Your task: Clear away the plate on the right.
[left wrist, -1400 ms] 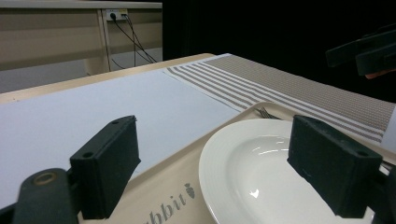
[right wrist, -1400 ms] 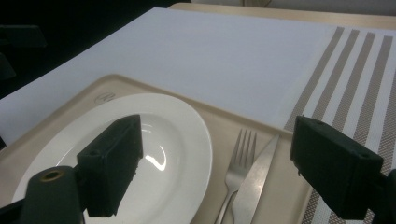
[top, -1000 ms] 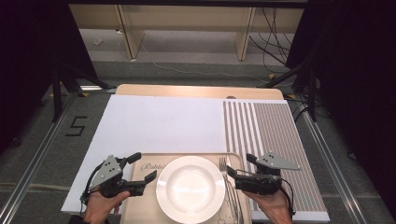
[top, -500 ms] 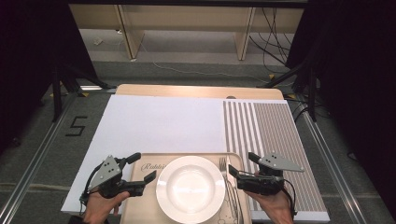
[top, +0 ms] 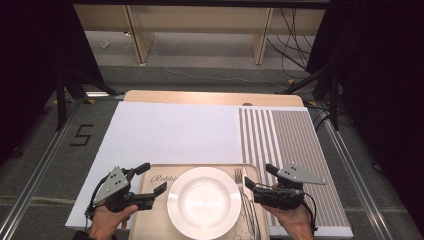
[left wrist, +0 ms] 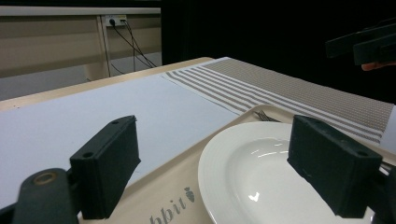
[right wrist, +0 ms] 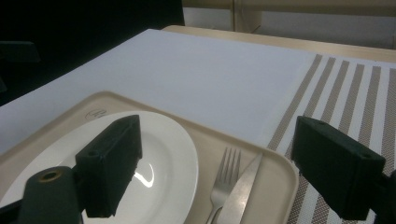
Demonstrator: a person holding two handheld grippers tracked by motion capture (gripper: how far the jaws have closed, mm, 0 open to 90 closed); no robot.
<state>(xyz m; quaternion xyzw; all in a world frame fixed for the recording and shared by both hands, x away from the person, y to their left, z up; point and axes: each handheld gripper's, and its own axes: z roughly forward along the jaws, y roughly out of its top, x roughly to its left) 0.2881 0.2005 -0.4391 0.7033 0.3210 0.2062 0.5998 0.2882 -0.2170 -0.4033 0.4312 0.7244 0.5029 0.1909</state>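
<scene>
Both grippers stand open-jawed and empty. Left gripper (top: 150,177) flanks the tray (top: 155,210); right gripper (top: 258,180) sits just beside fork (top: 239,176) and knife (top: 246,186). Plate (top: 204,202) lies between them — approach stage. Next: close on the tray's edges, or the cutlery.

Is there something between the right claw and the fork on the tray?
Nothing visible. The right claw is open and faces the fork directly; the knife lies beside the fork, the plate further left.
</scene>
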